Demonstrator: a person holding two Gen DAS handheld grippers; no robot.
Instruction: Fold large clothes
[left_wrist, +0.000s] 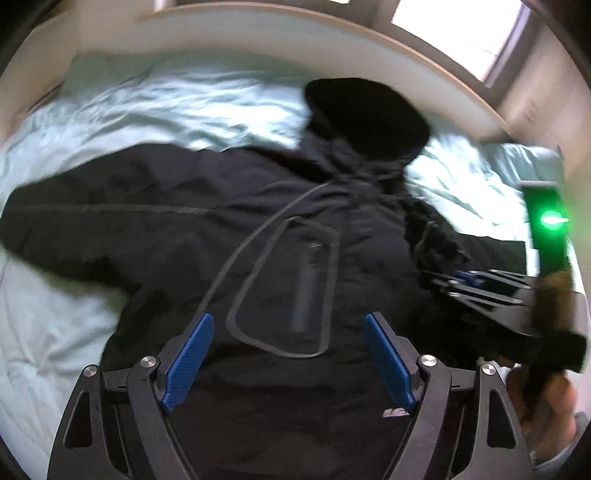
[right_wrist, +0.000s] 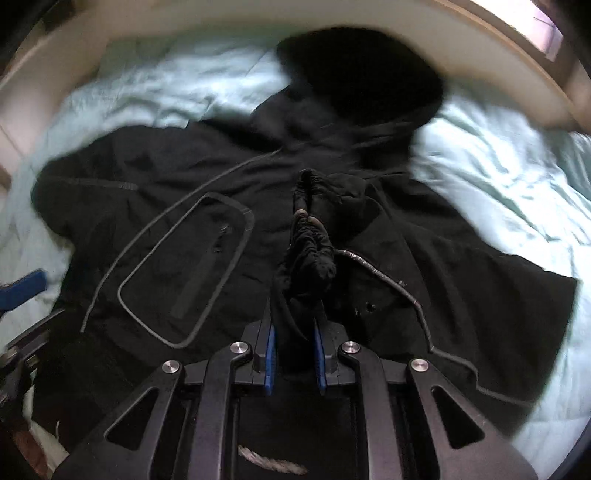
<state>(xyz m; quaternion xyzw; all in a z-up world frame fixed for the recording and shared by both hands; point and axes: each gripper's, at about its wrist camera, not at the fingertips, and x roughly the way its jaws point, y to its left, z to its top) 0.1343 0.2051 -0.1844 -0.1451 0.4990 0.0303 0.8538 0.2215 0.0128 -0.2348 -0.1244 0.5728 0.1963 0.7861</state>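
Note:
A black hooded jacket (left_wrist: 192, 229) lies spread on a pale green bed sheet (left_wrist: 147, 107), hood (left_wrist: 365, 114) toward the headboard. It has a grey-outlined chest pocket (left_wrist: 288, 288). My left gripper (left_wrist: 288, 354) is open and empty, hovering over the jacket's lower front. My right gripper (right_wrist: 293, 350) is shut on a bunched black cuff of the jacket's sleeve (right_wrist: 308, 254) and holds it over the jacket's middle (right_wrist: 207, 177). The right gripper also shows at the right of the left wrist view (left_wrist: 480, 284), blurred.
A curved pale headboard (left_wrist: 295, 40) runs behind the bed, with a window (left_wrist: 461, 33) above it. A green light (left_wrist: 550, 221) glows at the right edge. The sheet (right_wrist: 498, 166) lies bare to both sides of the jacket.

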